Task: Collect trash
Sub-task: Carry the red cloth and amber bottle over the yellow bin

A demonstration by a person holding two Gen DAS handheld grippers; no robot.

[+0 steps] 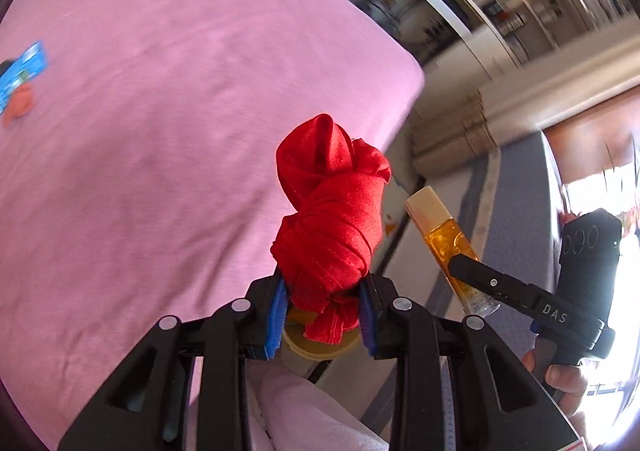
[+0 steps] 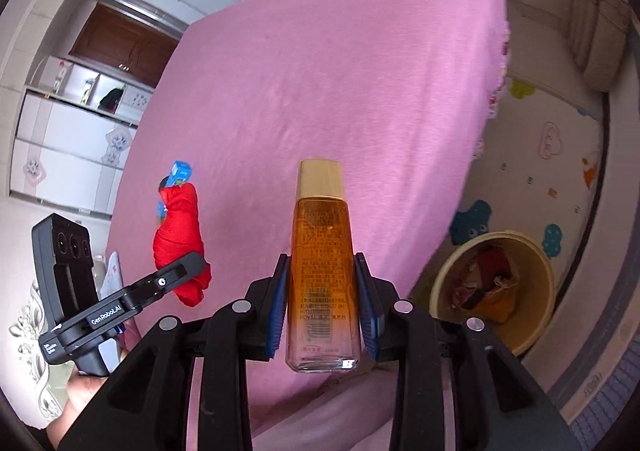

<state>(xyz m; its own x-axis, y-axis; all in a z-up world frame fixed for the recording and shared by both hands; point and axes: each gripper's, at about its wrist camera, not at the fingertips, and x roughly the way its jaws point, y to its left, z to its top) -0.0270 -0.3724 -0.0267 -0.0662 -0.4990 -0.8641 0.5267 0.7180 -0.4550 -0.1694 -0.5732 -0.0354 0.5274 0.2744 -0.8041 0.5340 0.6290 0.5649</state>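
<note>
Carrying step: left gripper (image 1: 326,315) fingers are clamped on a knotted red cloth (image 1: 330,211), right gripper (image 2: 322,307) fingers on an amber bottle (image 2: 322,263). The bin (image 2: 532,259) lies right of the right fingers; next, swing both over it and release.

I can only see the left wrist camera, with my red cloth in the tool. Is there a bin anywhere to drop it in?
Observer: Yes. The right wrist view shows a round tan bin standing on the floor mat beside the pink bed.
Operator: Is it empty?
Observer: No, there are already red and orange things lying in it.
Operator: And the bottle in the right tool, does it have words on it?
Observer: Yes, small print covers its front, and the pads clamp it on both sides.
</note>
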